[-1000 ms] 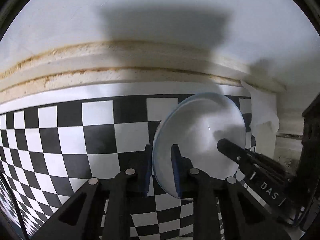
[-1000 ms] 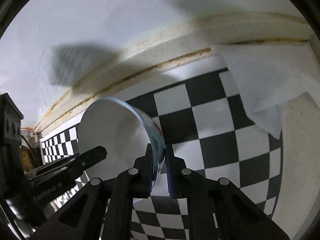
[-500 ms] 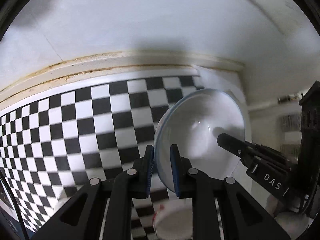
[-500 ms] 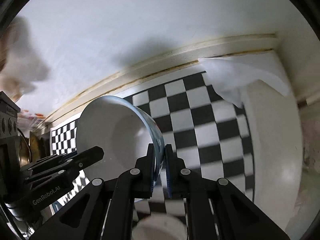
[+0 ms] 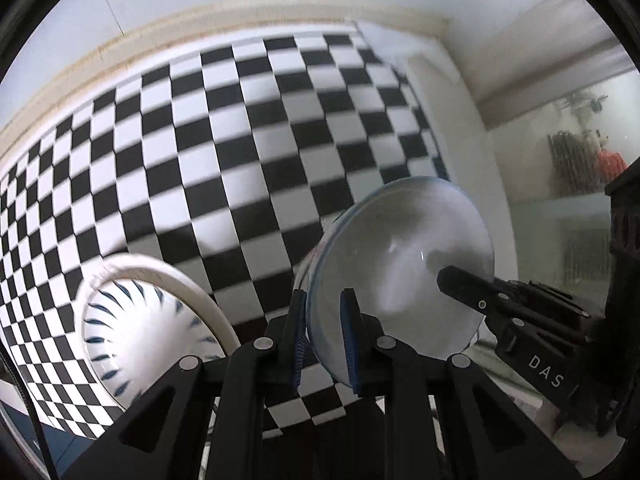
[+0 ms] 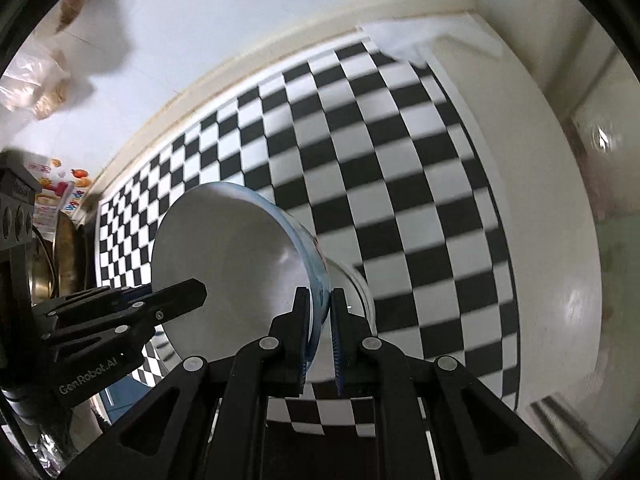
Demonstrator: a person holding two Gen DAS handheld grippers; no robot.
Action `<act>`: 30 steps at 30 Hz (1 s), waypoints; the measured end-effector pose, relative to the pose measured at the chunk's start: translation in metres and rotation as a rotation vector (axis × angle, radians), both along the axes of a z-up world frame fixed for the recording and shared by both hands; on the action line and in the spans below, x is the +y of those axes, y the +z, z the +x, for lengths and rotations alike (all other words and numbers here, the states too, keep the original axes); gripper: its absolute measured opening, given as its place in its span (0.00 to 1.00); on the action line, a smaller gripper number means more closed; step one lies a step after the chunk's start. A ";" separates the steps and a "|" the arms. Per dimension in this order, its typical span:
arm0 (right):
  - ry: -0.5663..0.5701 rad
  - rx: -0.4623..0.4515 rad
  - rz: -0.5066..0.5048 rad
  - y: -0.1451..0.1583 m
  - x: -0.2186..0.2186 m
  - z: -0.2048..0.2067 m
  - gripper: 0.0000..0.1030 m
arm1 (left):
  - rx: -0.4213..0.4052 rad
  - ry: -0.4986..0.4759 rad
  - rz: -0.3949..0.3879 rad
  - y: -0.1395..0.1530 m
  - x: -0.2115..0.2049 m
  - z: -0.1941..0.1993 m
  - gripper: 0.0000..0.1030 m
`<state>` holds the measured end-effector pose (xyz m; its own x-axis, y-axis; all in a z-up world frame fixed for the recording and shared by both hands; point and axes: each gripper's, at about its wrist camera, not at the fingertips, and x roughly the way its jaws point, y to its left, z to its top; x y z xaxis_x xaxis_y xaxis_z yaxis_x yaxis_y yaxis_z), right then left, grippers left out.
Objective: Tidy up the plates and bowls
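Gripping empty bowl (image 5: 400, 280) rim: left gripper (image 5: 323, 336), right gripper (image 6: 320, 332).

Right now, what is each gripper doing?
Left gripper: shut on the bowl's rim.
Right gripper: shut on the same bowl's opposite rim.

A pale white round bowl with a blue rim (image 5: 400, 272) hangs over the black-and-white chequered cloth (image 5: 240, 152), near a white dish with blue dashes (image 5: 148, 336).

Bowl (image 5: 404, 264) held up: glazed ceramic, glossy, smooth, catching highlights. Striped bowl (image 5: 140, 328): same glossy glaze. Desk (image 5: 224, 152) cover: checkered, smooth, faint sheen. Fingers (image 6: 301, 328): matt black plastic, blue ribbed pads.
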<state>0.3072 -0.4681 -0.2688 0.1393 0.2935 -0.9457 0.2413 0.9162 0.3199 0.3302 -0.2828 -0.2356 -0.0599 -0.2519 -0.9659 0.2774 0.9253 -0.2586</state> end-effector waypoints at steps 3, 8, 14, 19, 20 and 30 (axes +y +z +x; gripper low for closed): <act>-0.004 0.023 -0.013 -0.014 0.001 -0.004 0.11 | 0.021 -0.015 0.025 -0.018 -0.005 -0.007 0.14; 0.005 0.066 -0.036 -0.037 0.004 -0.010 0.11 | 0.032 -0.034 0.071 -0.037 -0.012 -0.013 0.14; 0.011 0.079 -0.048 -0.041 0.005 -0.012 0.11 | 0.022 -0.042 0.111 -0.043 -0.017 -0.015 0.14; 0.009 0.086 -0.044 -0.037 0.006 -0.014 0.16 | 0.006 -0.032 0.126 -0.041 -0.016 -0.020 0.15; 0.006 0.083 -0.043 -0.035 0.006 -0.016 0.16 | 0.001 -0.028 0.127 -0.040 -0.016 -0.022 0.15; 0.039 -0.069 -0.150 0.036 0.024 -0.053 0.21 | -0.188 0.002 0.107 0.028 0.007 -0.055 0.15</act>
